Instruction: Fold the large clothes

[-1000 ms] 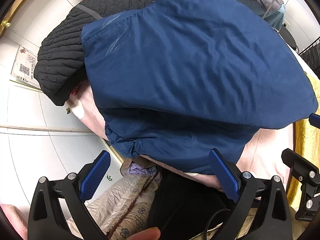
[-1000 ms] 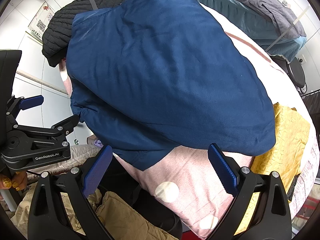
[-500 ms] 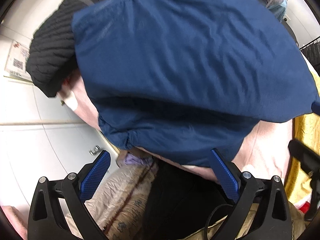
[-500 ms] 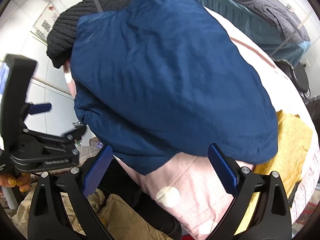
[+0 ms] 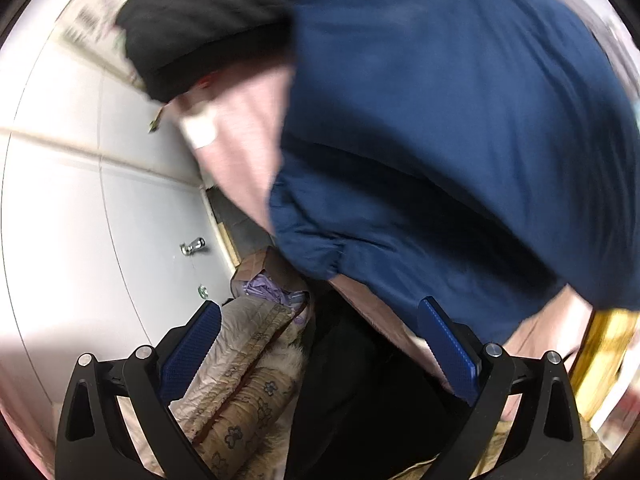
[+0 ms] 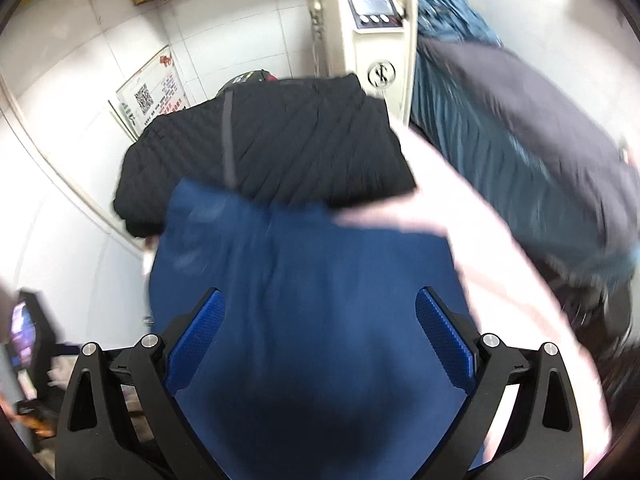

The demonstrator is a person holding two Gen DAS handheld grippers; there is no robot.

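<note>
**Both grippers open over the blue garment**

The left gripper (image 5: 316,344) has its blue pads spread wide with nothing between them; it hangs off the near edge of the bed, over a beige quilted bundle (image 5: 244,392) and some dark cloth lying lower down. Just beyond its right pad the blue garment (image 5: 460,140) drapes over the pink sheet (image 5: 244,136), one gathered cuff or hem bunched at the edge. The left view is smeared, so finer detail is lost.

The right gripper (image 6: 320,344) is open as well, fingers (image 6: 444,344) parted above the blue garment (image 6: 304,300), which fills the space between them without being pinched. Past the blue cloth lies a black quilted jacket (image 6: 280,148), its far edge against the white tiled wall (image 6: 80,92). To the right the pink sheet (image 6: 500,264) shows, then a teal and grey heap (image 6: 520,140). A white appliance (image 6: 368,32) stands behind the jacket, and a notice (image 6: 152,96) hangs on the tiles.
</note>
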